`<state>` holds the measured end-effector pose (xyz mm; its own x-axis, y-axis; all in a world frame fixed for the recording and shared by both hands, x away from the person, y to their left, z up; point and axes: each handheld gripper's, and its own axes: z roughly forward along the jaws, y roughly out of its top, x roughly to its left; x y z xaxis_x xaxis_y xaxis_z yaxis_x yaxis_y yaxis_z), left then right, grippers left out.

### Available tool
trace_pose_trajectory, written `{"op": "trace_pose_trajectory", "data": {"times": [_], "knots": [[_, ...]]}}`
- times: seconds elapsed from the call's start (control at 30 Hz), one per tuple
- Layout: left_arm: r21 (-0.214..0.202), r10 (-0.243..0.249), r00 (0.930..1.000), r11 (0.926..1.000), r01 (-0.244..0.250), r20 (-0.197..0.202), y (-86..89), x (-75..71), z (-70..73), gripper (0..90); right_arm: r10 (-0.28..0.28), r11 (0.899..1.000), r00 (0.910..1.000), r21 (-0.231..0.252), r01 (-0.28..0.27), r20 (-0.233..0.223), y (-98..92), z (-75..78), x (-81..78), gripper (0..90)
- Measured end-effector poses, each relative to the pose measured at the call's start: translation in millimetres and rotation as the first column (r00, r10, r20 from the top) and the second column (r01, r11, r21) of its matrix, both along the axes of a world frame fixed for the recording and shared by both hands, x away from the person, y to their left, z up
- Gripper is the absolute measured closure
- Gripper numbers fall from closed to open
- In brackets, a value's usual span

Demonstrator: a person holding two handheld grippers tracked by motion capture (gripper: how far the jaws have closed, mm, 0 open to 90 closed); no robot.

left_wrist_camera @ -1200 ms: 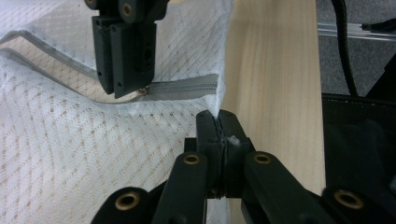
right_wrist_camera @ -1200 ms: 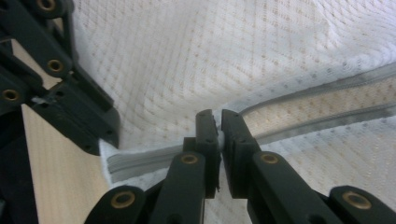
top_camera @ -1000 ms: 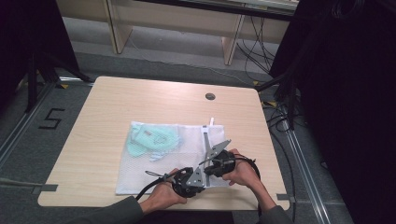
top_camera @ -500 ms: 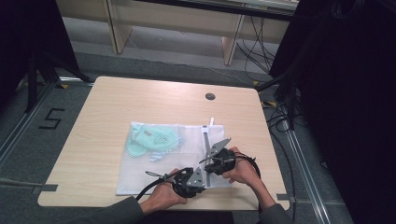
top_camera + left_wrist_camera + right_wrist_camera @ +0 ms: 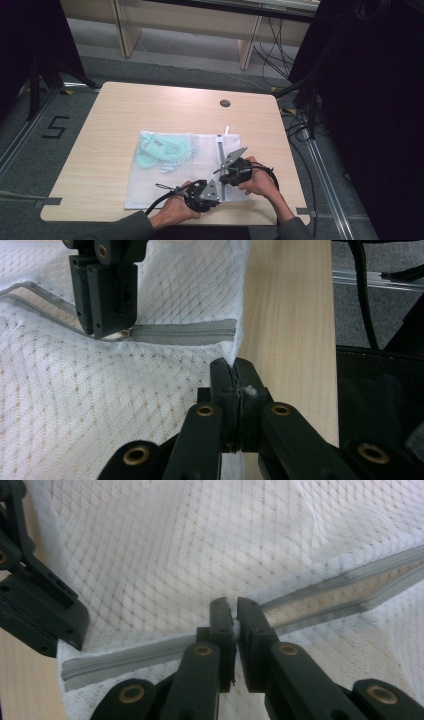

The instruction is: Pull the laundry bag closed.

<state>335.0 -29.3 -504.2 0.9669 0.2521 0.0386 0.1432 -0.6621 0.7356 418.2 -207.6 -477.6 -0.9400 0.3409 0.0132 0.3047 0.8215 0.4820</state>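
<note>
A white mesh bag (image 5: 165, 185) lies on the wooden table (image 5: 150, 105) with a mint green garment (image 5: 165, 150) inside it. A grey zipper (image 5: 220, 147) runs along its right part. My left gripper (image 5: 216, 190) is shut on the bag's near edge, right at the zipper's end (image 5: 233, 367). My right gripper (image 5: 223, 176) is shut on the zipper's slider (image 5: 232, 605), a short way along from the left one. The zipper (image 5: 125, 662) is closed between the two grippers. Beyond the slider its two tapes (image 5: 350, 592) gape apart.
A round cable hole (image 5: 225, 103) sits near the table's far edge. The table's right edge (image 5: 290, 315) runs close beside the bag. Black cables (image 5: 300, 130) lie on the floor to the right, and wooden furniture legs (image 5: 125, 30) stand behind the table.
</note>
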Motion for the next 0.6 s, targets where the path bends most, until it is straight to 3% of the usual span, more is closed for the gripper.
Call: {"op": "trace_pose_trajectory", "data": {"times": [0.07,0.3,0.33,0.4,0.43,0.6], "knots": [[0.029,-0.022,0.9997,0.9993,0.022,0.010,1.2,1.8,1.5,88.6,0.004,1.000,1.0000,0.001,-0.004,0.002,-0.1,-0.1,0.5,86.6],[0.028,-0.017,0.9998,0.9995,0.016,0.013,1.3,1.8,1.7,88.6,0.000,1.000,1.0000,0.004,0.000,0.000,0.6,-0.1,1.8,86.6],[-0.006,0.005,1.0000,1.0000,-0.005,-0.006,0.0,0.3,0.6,88.7,0.001,1.000,1.0000,0.005,-0.001,-0.001,0.7,0.0,2.1,86.6],[0.021,-0.020,0.9998,0.9996,0.020,0.010,1.1,1.2,2.4,88.7,-0.008,1.000,0.9999,-0.005,0.008,0.007,0.5,0.2,2.4,86.6],[-0.005,-0.001,1.0000,1.0000,0.001,0.001,-0.3,-0.5,1.2,88.7,0.001,1.000,0.9999,-0.003,-0.001,0.011,-0.1,0.6,3.6,86.6],[-0.003,-0.004,1.0000,1.0000,0.004,-0.001,-0.3,-0.7,1.1,88.7,-0.017,1.000,0.9999,-0.009,0.017,0.003,-0.2,0.5,4.8,86.6]]}}
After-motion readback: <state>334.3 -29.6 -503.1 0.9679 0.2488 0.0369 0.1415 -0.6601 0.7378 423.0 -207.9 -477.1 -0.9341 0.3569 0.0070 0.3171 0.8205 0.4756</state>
